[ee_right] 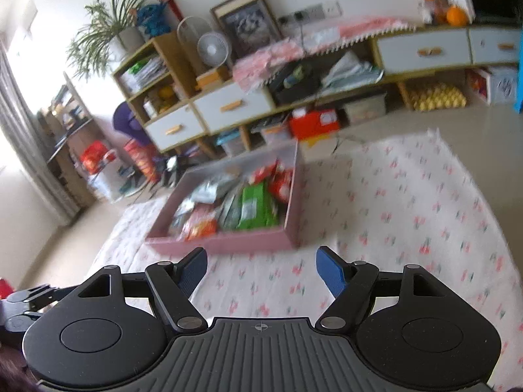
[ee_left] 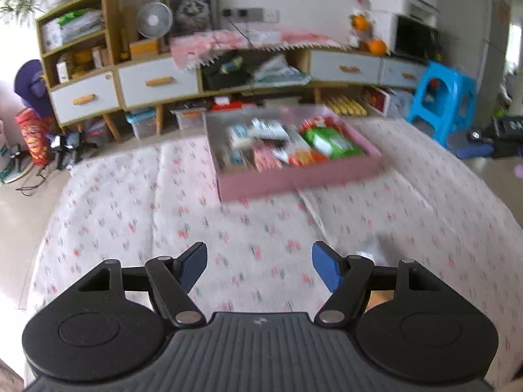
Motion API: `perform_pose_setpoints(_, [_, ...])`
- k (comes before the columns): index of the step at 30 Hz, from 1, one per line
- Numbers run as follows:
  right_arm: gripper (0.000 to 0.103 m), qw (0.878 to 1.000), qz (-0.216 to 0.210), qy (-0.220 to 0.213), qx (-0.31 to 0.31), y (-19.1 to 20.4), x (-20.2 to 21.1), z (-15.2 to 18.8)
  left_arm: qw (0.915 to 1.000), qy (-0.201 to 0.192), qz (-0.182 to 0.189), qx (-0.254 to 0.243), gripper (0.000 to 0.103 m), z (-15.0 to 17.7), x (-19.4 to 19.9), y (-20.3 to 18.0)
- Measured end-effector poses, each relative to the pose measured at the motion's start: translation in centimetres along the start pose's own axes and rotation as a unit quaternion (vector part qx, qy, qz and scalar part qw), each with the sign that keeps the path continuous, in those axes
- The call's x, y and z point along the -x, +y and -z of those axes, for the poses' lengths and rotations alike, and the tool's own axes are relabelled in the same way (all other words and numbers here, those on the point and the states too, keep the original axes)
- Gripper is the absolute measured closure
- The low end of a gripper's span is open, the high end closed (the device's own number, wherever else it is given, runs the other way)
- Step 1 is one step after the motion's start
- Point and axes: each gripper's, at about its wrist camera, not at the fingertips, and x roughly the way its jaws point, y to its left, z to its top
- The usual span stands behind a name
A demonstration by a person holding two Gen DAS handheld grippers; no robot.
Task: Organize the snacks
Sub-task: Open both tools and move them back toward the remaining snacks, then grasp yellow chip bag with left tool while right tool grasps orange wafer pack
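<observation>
Both the left tongs [ee_left: 260, 266] and right tongs [ee_right: 261, 272] hang spread and empty; ahead, the pink tray [ee_left: 294, 181] already holds the snack packets [ee_left: 330, 143], so sorting looks nearly finished.

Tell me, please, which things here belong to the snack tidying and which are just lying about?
Part of the job:
pink tray
green snack pack in it
orange snack pack in it
left gripper, open and empty
right gripper, open and empty

Just lying about:
floral cloth
small fan
blue stool
oranges
</observation>
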Motion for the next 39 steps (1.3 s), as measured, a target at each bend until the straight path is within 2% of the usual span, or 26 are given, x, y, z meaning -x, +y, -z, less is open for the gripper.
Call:
perform_pose_setpoints(4, [0.028,0.998,-0.002,0.027,0.049,-0.1,0.5,1.5,0.9991,0.02,0.024,-0.027,0.036,2.6,0.4,-0.5])
perform_pose_setpoints(8, [0.028,0.996,-0.021,0.048,0.075,0.1,1.1,2.9,0.996,0.03,0.073,-0.042,0.036,4.7,1.3,-0.9])
perform_pose_setpoints(12, [0.028,0.99,-0.046,0.077,0.105,1.1,0.9,4.4,0.9883,0.022,0.123,-0.087,0.036,5.8,2.3,-2.0])
perform_pose_setpoints(14, [0.028,0.987,-0.061,0.088,0.12,1.9,1.2,5.0,0.983,0.023,0.138,-0.119,0.036,6.4,2.6,-2.8])
perform_pose_setpoints(18, [0.028,0.981,-0.088,0.106,0.138,3.1,1.3,5.9,0.9753,0.04,0.156,-0.152,0.037,7.6,2.4,-3.7])
perform_pose_setpoints(32, [0.028,0.968,-0.118,0.145,0.168,4.9,0.8,7.5,0.9643,0.064,0.178,-0.185,0.04,8.9,2.6,-4.5])
perform_pose_setpoints(39, [0.028,0.961,-0.127,0.158,0.19,6.0,0.4,8.5,0.9667,0.065,0.158,-0.19,0.046,9.0,2.5,-4.2])
